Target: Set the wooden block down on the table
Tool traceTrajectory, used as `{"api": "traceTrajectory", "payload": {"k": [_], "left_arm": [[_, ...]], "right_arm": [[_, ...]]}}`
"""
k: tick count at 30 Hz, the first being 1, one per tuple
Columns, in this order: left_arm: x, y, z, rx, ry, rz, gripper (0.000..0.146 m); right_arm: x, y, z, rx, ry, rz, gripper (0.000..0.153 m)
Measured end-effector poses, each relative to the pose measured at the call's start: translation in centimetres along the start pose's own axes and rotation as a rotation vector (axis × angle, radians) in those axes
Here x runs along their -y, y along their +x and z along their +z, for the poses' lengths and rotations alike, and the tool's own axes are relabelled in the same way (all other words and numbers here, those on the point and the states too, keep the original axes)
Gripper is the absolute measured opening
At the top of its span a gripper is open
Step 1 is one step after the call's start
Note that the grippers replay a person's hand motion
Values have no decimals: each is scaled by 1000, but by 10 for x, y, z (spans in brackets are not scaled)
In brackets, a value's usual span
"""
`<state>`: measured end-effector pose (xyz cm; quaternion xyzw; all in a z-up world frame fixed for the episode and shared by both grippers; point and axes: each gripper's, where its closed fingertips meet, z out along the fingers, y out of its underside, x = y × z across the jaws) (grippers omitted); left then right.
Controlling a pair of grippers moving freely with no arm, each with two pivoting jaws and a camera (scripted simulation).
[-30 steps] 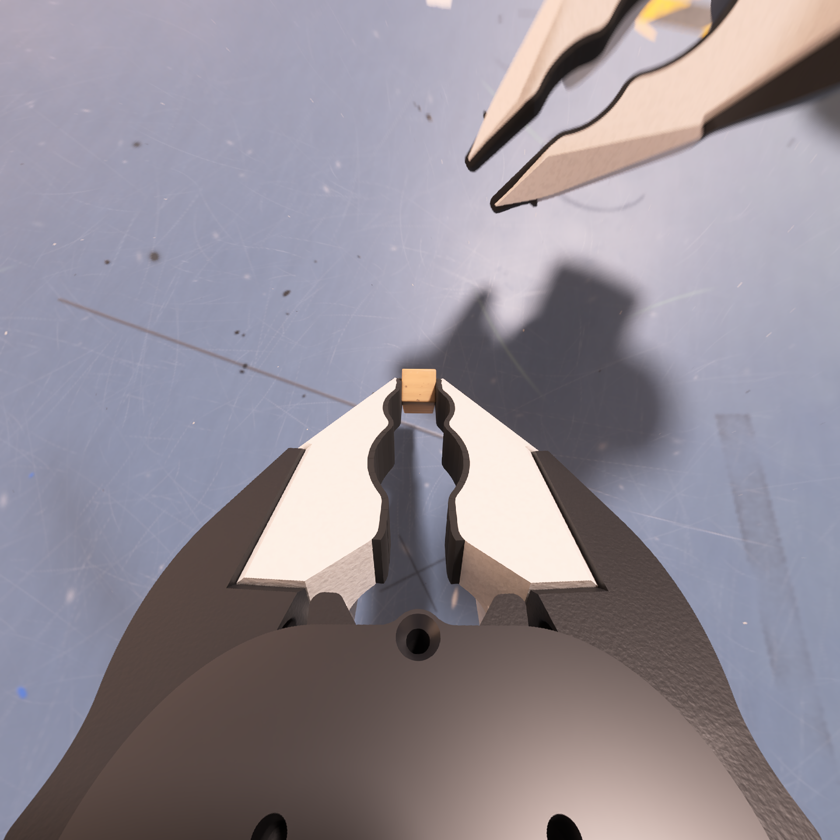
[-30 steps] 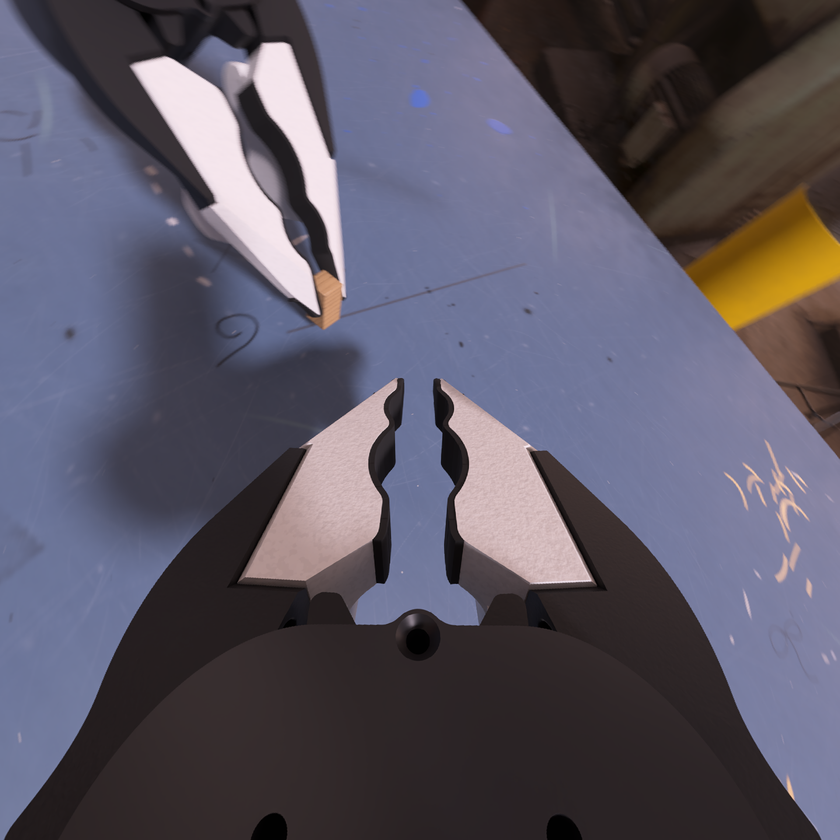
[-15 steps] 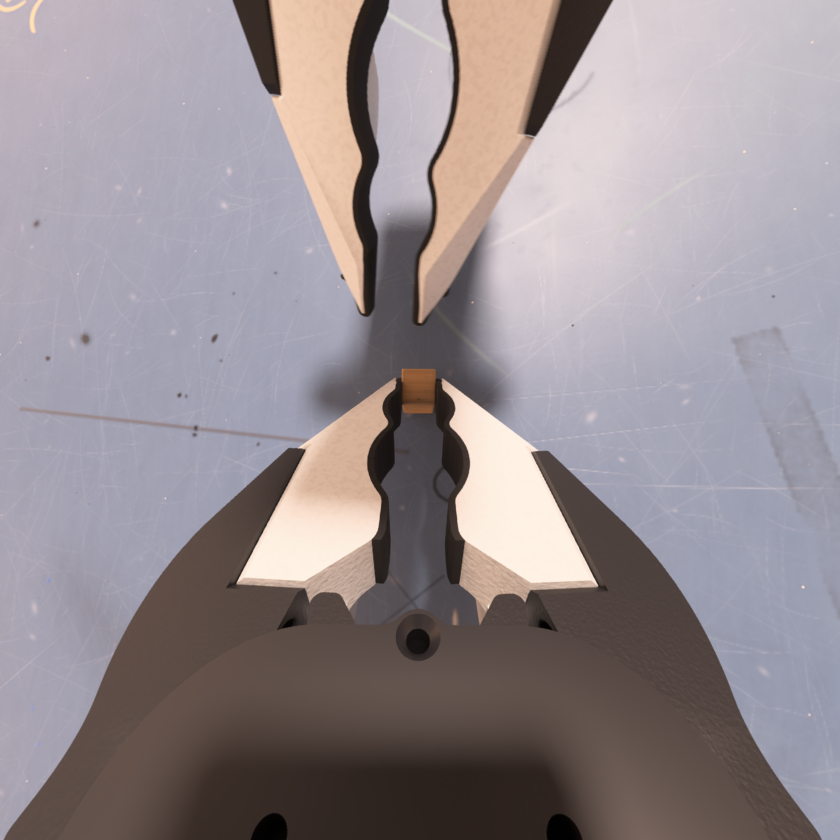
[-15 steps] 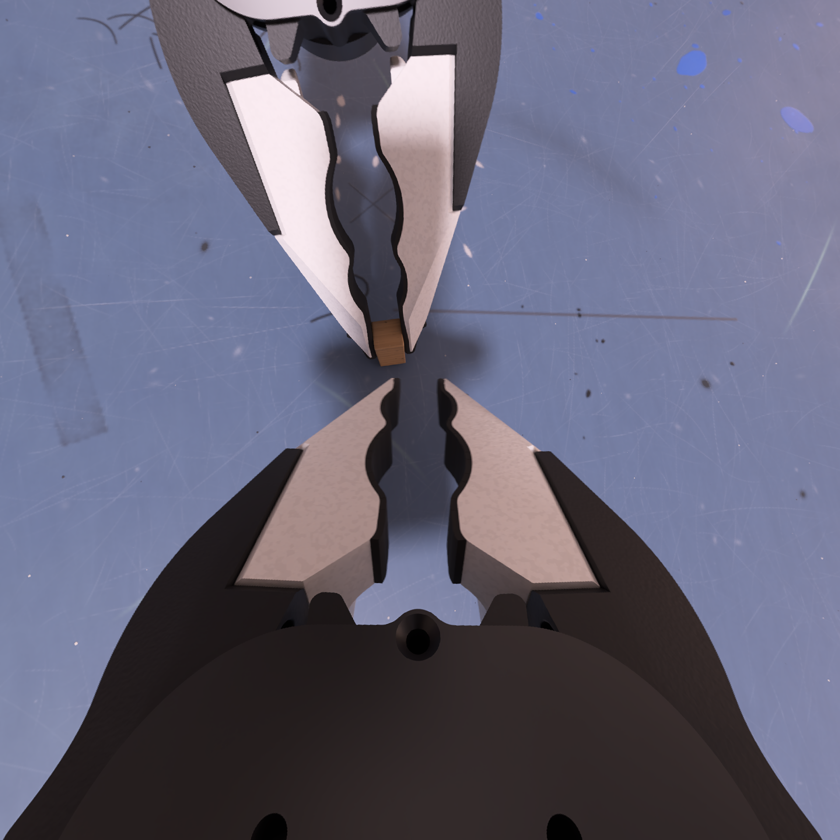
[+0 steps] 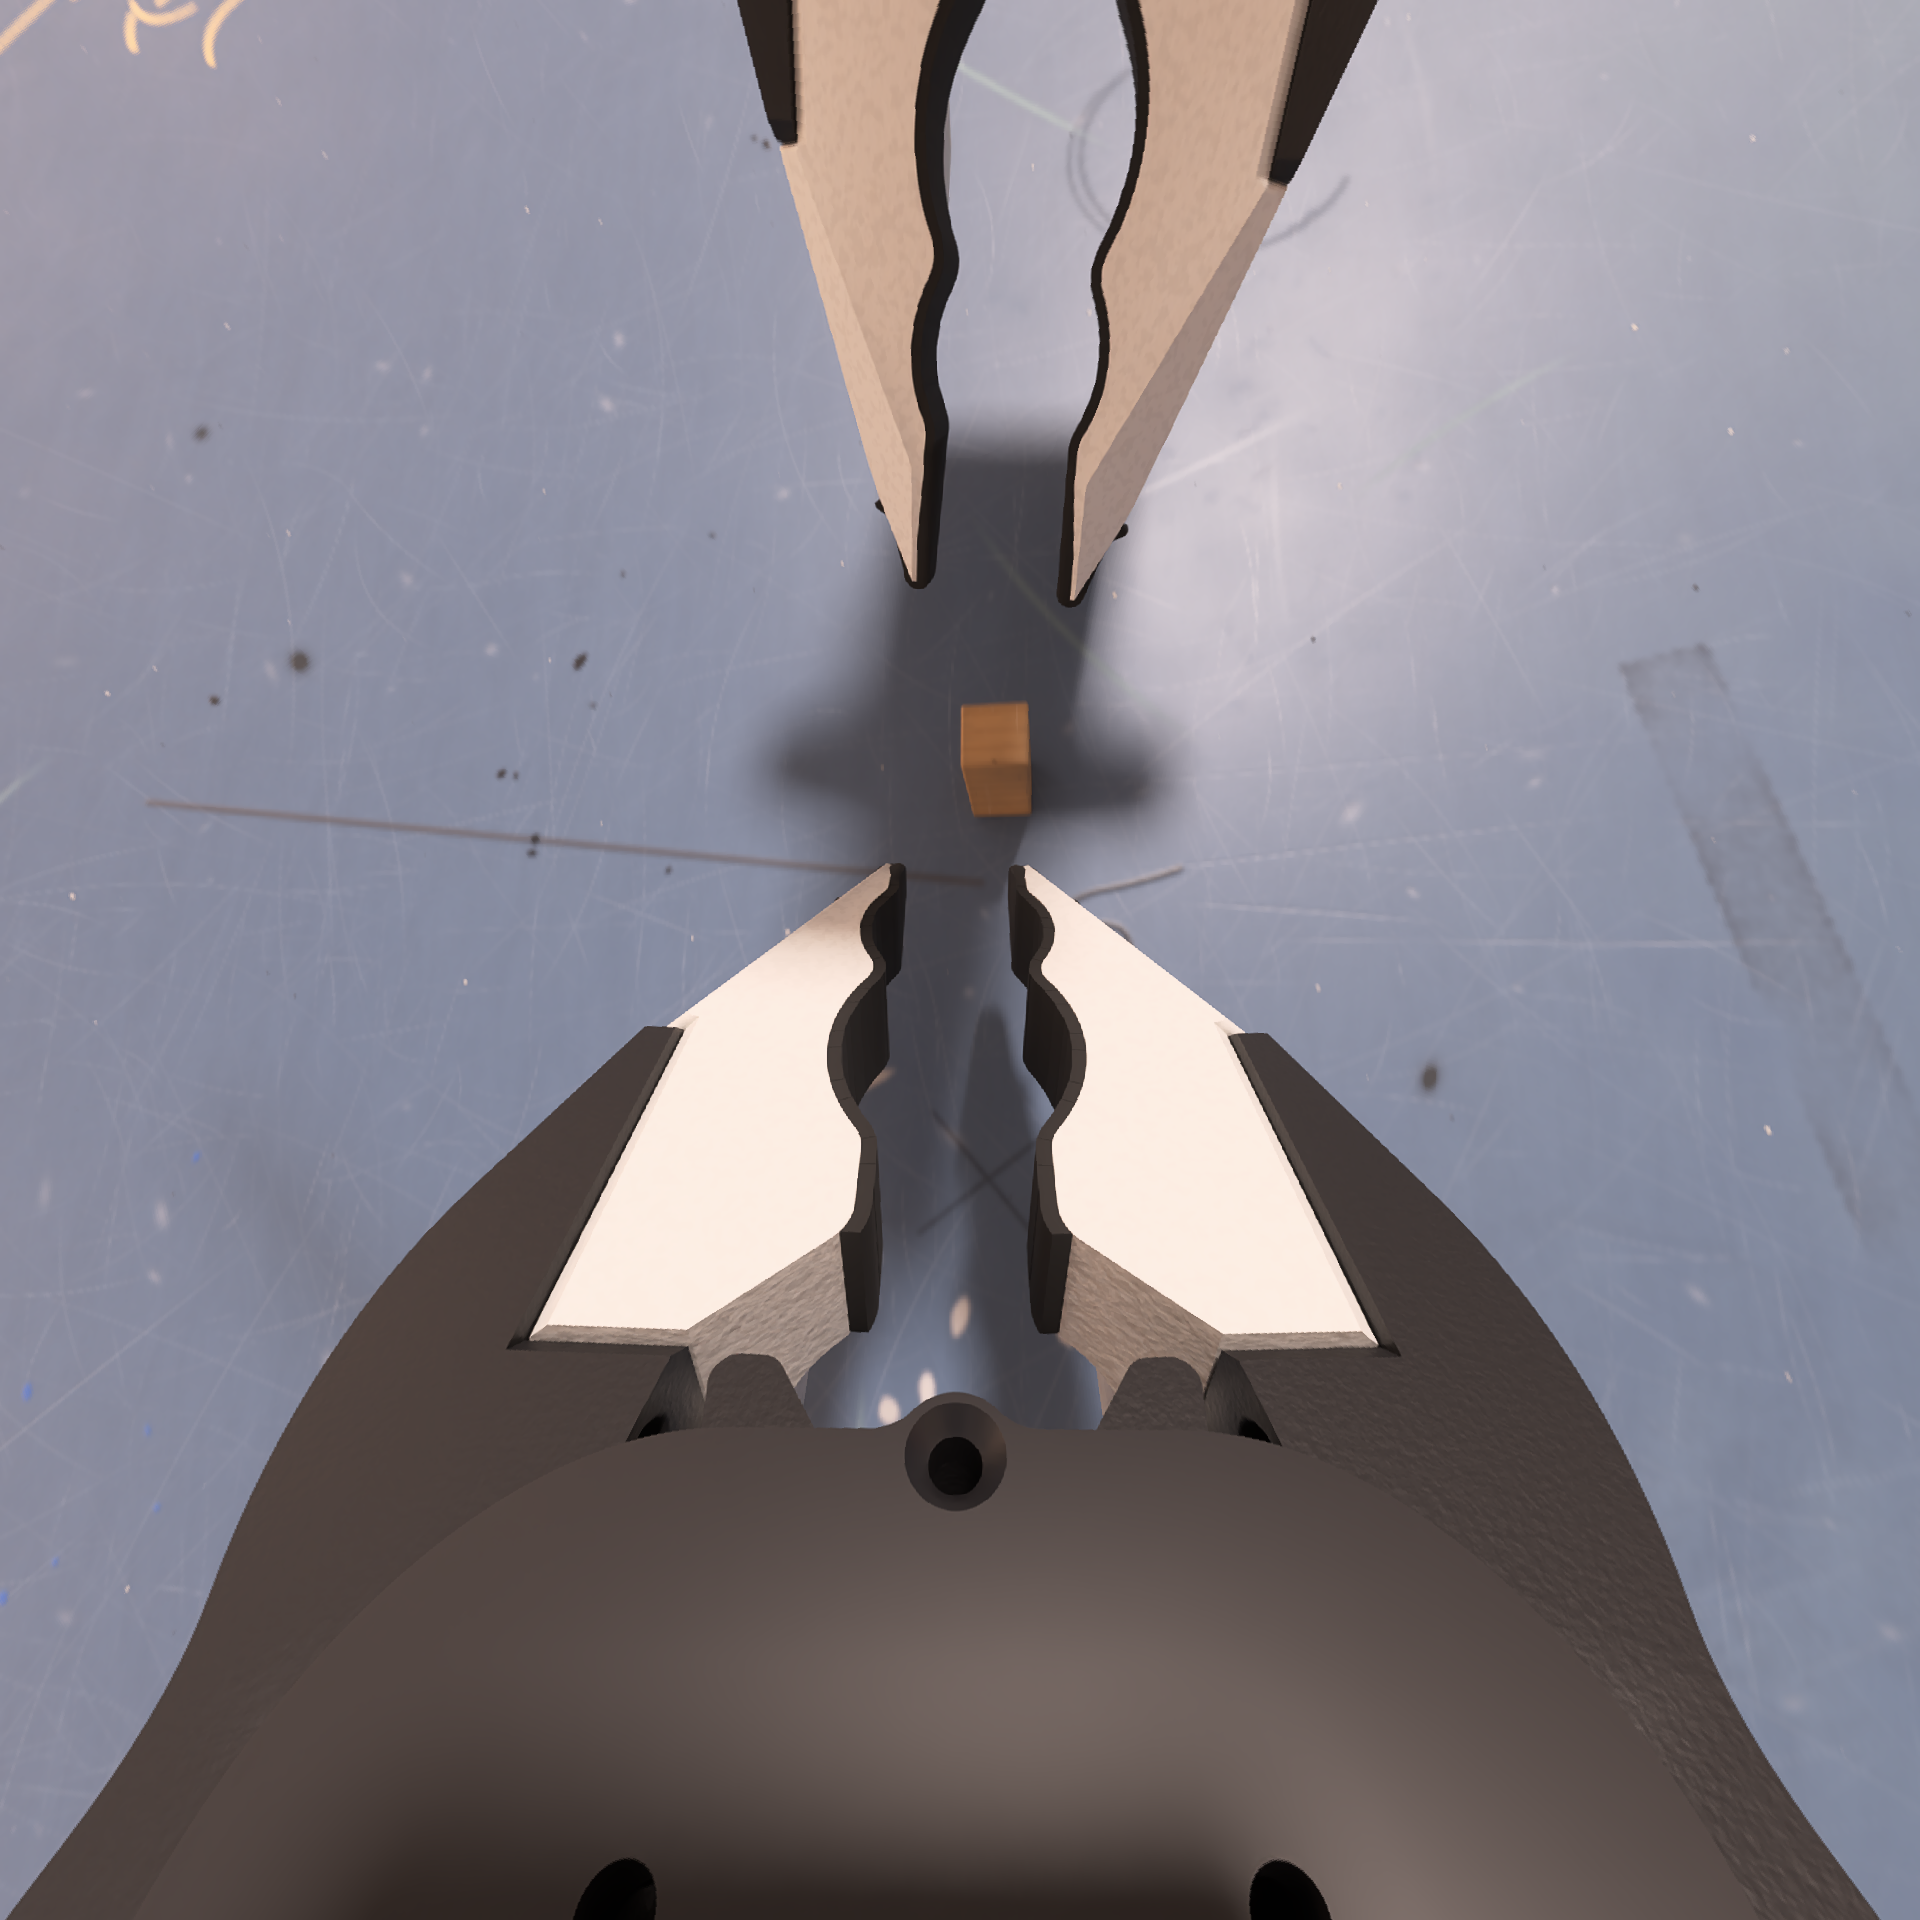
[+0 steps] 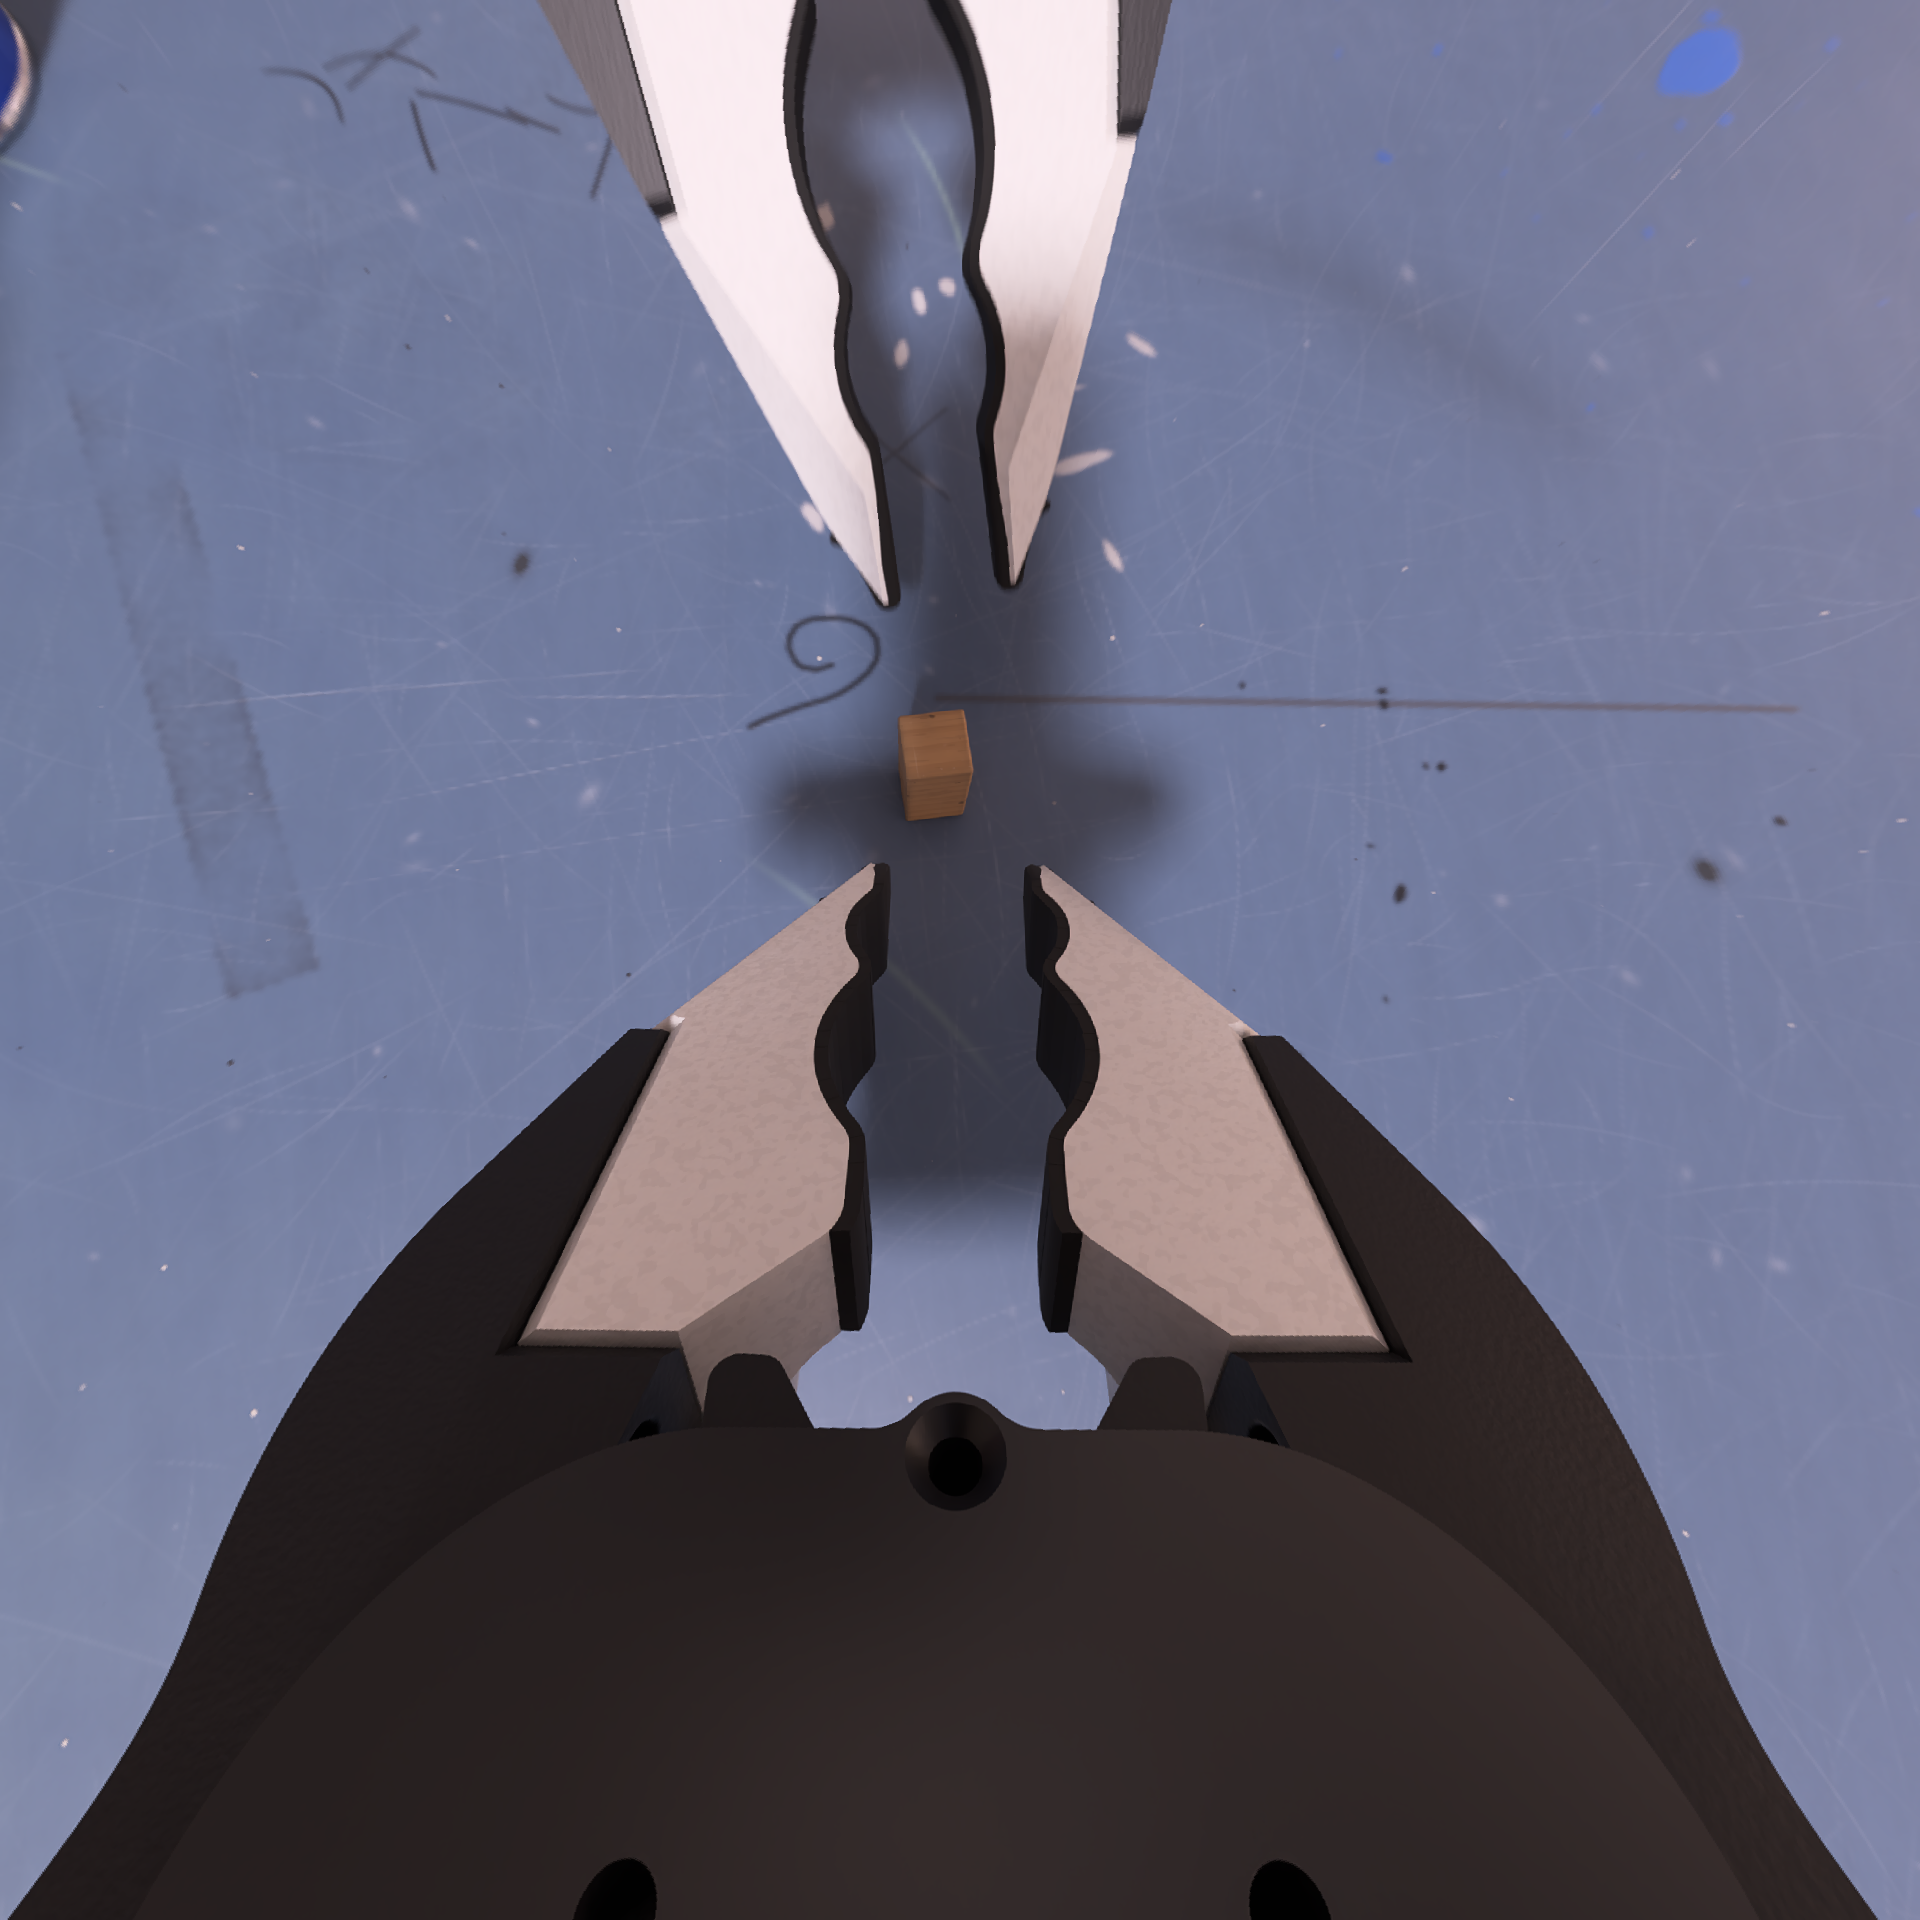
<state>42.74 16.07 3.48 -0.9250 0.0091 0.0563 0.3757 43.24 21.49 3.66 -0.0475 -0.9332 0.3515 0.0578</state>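
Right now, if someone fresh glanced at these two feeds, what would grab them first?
The small wooden block, alone on the scratched blue table, free of both grippers. Then the left gripper and right gripper, both open, pointing at each other tip to tip with the block between them.

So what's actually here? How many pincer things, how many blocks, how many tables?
Grippers: 2, the left gripper and the right gripper, both open.
Wooden block: 1, lying loose between them.
Table: 1, blue and scratched.
Total: 4.
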Motion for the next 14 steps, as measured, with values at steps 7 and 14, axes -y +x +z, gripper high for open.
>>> {"api": "traceTrajectory", "payload": {"k": [7,14], "left_arm": [[-26,4,-18,-86,-82,-17,18],[-46,26,-21,-207,-202,14,18]], "right_arm": [[-11,8,14,-53,-86,15,10],[-15,11,11,-41,-82,18,14]]}}
